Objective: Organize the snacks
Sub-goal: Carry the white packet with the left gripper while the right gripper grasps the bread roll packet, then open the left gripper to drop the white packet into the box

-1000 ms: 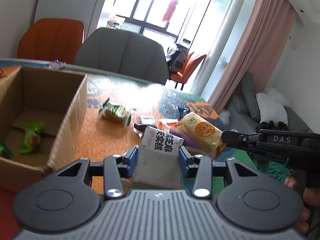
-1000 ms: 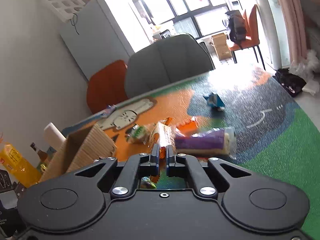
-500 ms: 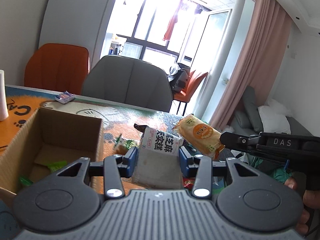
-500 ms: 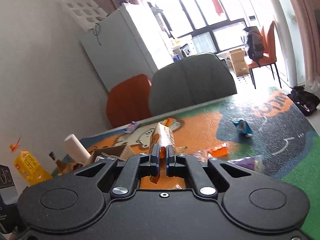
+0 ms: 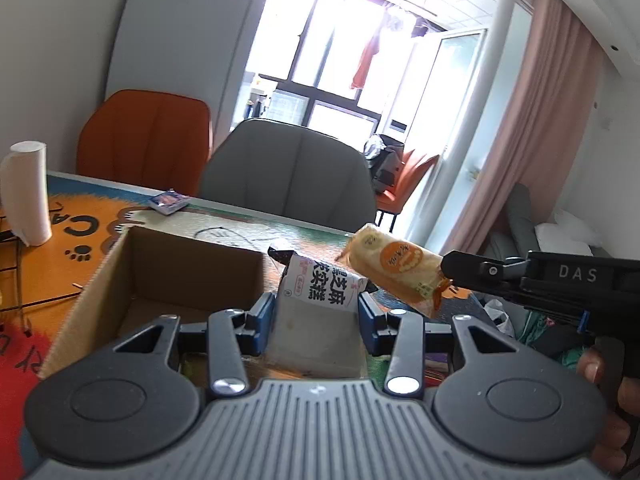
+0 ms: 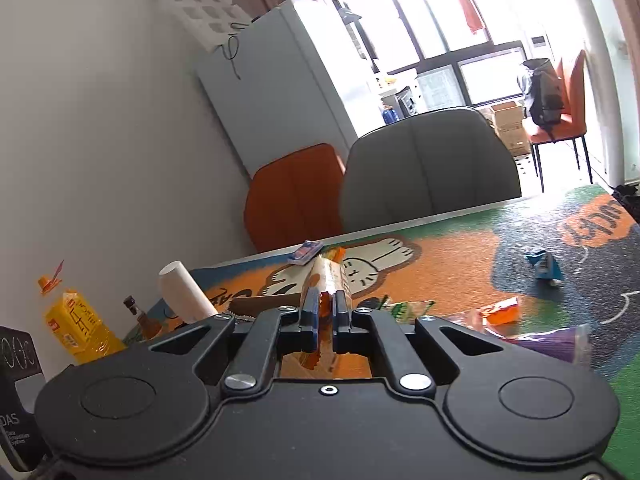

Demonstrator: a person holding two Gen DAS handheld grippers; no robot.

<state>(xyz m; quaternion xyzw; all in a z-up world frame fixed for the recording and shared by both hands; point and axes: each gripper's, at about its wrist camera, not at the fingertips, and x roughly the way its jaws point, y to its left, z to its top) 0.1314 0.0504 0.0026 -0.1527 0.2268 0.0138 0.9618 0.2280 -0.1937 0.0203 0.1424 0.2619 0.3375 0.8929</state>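
Clearly "DAS" on right hand-held gripper [image 5: 448, 270]; mat [image 6: 592, 224] reads "LUCKY".

A: What does the left gripper [image 5: 316, 306] look like?
B: Ribbed grey body, black round housings, silver screws, blue fingers [image 5: 262, 314].
A: The right gripper [image 6: 328, 314]?
B: Black, "DAS" lettering behind its fingers; bare skin on the right hand [image 5: 612, 416].

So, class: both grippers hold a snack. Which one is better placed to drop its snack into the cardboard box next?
Left. The left gripper holds the white packet right beside the cardboard box; the right gripper's orange snack hangs farther off.
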